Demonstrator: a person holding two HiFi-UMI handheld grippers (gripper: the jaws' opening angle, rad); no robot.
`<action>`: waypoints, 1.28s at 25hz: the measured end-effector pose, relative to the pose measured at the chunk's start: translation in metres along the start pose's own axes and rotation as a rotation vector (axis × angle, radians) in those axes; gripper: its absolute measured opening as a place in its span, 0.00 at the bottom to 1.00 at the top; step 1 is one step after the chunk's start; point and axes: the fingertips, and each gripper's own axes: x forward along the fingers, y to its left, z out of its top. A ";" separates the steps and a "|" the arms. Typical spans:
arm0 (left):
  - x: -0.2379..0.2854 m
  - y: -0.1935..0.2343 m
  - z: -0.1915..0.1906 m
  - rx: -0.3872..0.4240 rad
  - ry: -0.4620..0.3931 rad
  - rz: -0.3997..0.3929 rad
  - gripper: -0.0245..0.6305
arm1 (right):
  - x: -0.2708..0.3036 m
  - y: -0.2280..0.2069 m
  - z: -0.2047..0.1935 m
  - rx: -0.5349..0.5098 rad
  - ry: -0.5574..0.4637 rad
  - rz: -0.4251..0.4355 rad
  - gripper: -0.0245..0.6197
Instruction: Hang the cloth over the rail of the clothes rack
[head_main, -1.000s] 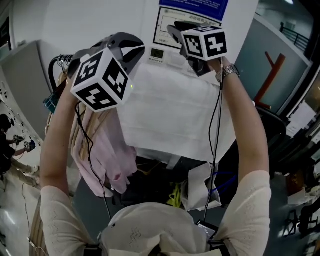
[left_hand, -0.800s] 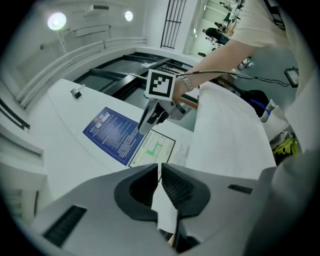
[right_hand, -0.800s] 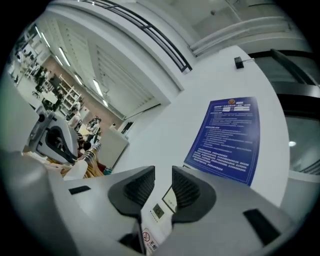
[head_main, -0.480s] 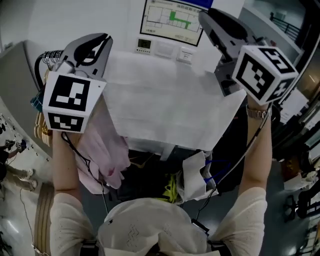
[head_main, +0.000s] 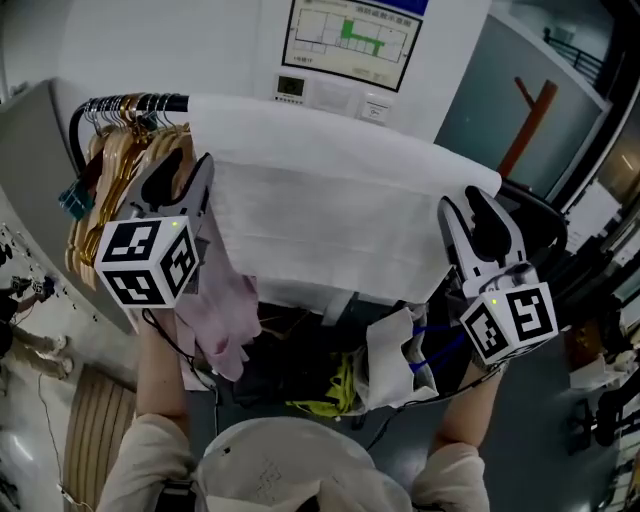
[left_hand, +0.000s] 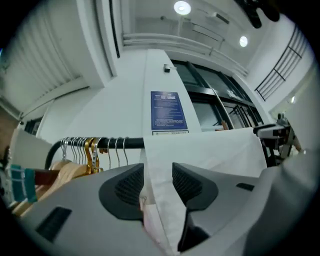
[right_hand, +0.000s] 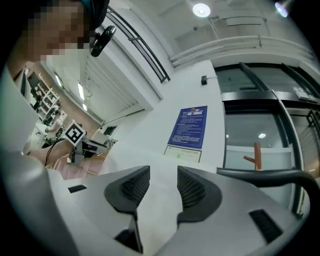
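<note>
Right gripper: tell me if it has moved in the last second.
Yes. The right gripper has dropped down-right from the chart to the cloth's right end; its jaws are opening, cloth loose between them.

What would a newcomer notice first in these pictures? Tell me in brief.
The large white rectangular cloth draped over the black metal rail of the clothes rack fills the middle of the head view. At its two sides the left gripper and right gripper are opening their jaws, with cloth between them unpinched. Wooden hangers crowd the rail's left end.
</note>
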 end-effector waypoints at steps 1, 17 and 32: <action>0.002 0.001 -0.004 -0.031 0.007 -0.010 0.29 | -0.007 -0.008 -0.006 0.020 0.004 -0.025 0.28; 0.046 0.008 -0.023 -0.232 0.089 -0.058 0.29 | -0.016 -0.051 -0.045 0.210 0.060 -0.033 0.28; 0.029 0.004 0.042 0.087 0.022 -0.087 0.07 | -0.037 -0.031 -0.008 0.167 -0.035 -0.082 0.07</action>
